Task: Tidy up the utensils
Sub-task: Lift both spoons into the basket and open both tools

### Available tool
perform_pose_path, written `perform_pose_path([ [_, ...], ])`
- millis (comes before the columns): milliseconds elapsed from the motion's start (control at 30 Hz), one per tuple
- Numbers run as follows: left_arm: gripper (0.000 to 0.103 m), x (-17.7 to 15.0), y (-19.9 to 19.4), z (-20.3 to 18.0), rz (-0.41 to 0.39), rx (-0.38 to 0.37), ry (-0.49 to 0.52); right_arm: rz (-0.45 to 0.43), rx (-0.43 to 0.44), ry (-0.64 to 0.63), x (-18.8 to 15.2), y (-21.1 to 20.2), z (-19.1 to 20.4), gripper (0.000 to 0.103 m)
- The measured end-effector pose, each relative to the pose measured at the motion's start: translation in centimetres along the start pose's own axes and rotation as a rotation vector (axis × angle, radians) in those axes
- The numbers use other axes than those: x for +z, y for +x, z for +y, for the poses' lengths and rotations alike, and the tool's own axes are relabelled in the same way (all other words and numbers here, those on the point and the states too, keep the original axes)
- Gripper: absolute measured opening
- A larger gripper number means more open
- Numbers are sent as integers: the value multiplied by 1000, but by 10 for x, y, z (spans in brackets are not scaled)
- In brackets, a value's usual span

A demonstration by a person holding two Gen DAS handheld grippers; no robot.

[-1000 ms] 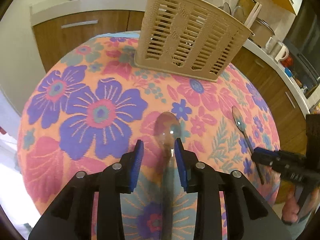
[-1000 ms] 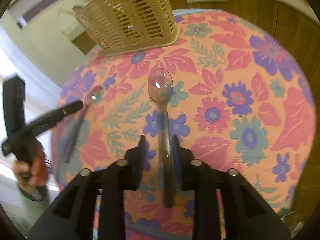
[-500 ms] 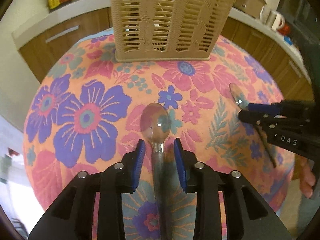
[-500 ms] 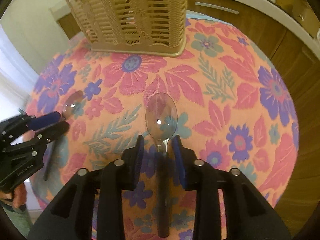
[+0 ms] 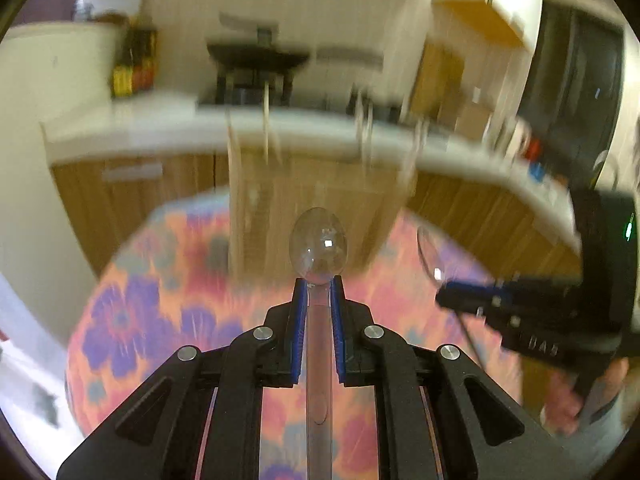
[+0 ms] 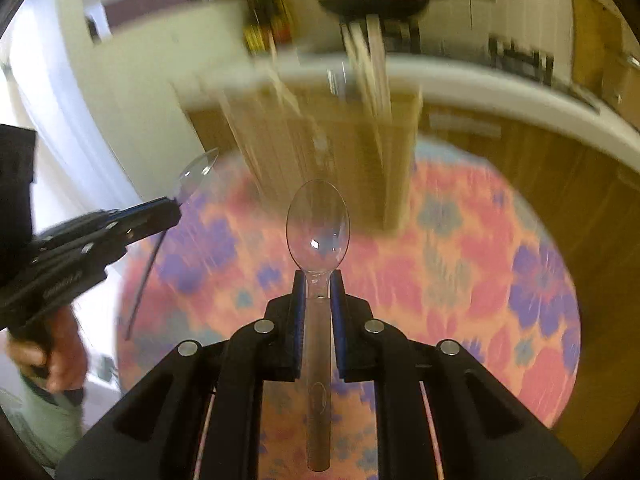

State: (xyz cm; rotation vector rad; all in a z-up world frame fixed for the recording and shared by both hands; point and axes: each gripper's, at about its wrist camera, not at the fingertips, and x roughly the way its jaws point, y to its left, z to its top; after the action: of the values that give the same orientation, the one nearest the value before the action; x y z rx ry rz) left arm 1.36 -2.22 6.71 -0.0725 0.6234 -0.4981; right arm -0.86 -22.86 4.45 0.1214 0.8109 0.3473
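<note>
My left gripper [image 5: 318, 285] is shut on a clear plastic spoon [image 5: 318, 246] and holds it above the floral tablecloth [image 5: 152, 320], bowl pointing forward. My right gripper [image 6: 319, 277] is shut on a second clear plastic spoon [image 6: 318, 224], also lifted off the cloth. The beige slotted utensil basket [image 5: 304, 196] stands on the table just beyond both spoons, blurred by motion; it also shows in the right wrist view [image 6: 332, 152]. The right gripper [image 5: 472, 300] shows at the right of the left wrist view, the left gripper [image 6: 160, 212] at the left of the right wrist view.
A white counter [image 5: 160, 120] over wooden cabinets [image 5: 120, 200] runs behind the round table. A dark pan [image 6: 376, 0] and bottles [image 5: 132, 64] stand on the counter. The table edge drops off at the left [image 5: 80, 340] and right [image 6: 572, 320].
Both grippers closed on their spoons and lifted them off the cloth, tilting the views up toward the basket and counter. The scene is now motion-blurred.
</note>
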Motion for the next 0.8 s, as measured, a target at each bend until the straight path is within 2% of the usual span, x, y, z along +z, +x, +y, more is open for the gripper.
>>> perform_pose_path([
  [67,10,28,-15,3,-116,-31,-30,-98,21,-3,20,-20,0,10],
  [233,10,80,-17,-8,-221,-15,-5,-276,11,-28,66,-49,-4,10],
  [333,10,102,-11,-14,-267,-22,1,-377,-65,-44,91,-61,-7,10],
  [400,2,116,-2,-17,-289,-14,-7,-448,-122,-29,108,-66,-13,10],
  [500,2,128,13,-21,-316,-7,-17,-533,-228,-1,129,-63,-28,10],
  [567,0,131,24,-22,-314,-12,-19,-550,-207,31,142,-53,-44,10],
  [667,0,129,42,-17,-278,-31,-24,-512,-136,62,150,-33,-61,10],
  [700,0,125,44,-12,-270,-49,-36,-504,-119,63,150,-29,-63,10],
  [800,0,119,44,1,-263,-44,-52,-491,-95,66,146,-22,-69,10],
])
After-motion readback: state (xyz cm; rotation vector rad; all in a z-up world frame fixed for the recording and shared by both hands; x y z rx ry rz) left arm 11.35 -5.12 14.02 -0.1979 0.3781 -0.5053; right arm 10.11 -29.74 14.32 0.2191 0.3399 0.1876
